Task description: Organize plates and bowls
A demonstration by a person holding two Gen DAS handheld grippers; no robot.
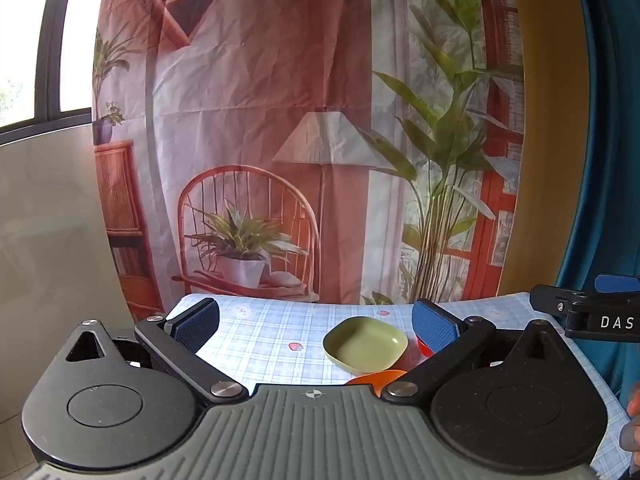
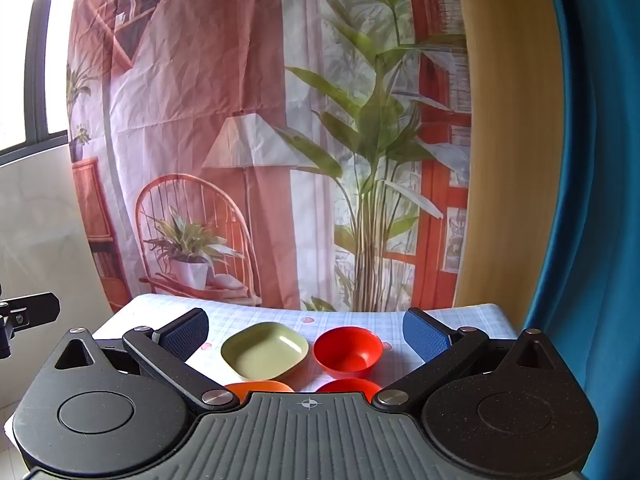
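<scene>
Behind everything hangs a printed backdrop (image 2: 248, 128) of a room with a lamp, a wicker chair and tall plants; it drops to the far edge of the table (image 2: 248, 312), whose surface wears a pale blue checked cloth with small red fruit prints; a blue curtain (image 2: 592, 200) fills the right side, and a window (image 1: 24, 40) glows at the left.

Both tools hover above the near edge of the surface, tilted slightly down; the left gripper (image 1: 316, 322) stands released, jaws spread wide with nothing between the pads; the right gripper (image 2: 306, 330) is likewise spread wide and empty.

Toward the middle of the surface sits a square green plate (image 2: 265, 350), upright; just beside it, toward the right edge, stands a red bowl (image 2: 347, 350), apart from the plate; nearer the near edge, an orange dish (image 2: 260, 387) and a second red dish (image 2: 348, 385) peek over the right tool's body, mostly hidden, so their shapes cannot be told.

In the left wrist view, fingers (image 1: 633, 420) of the person's hand show at the right border.
</scene>
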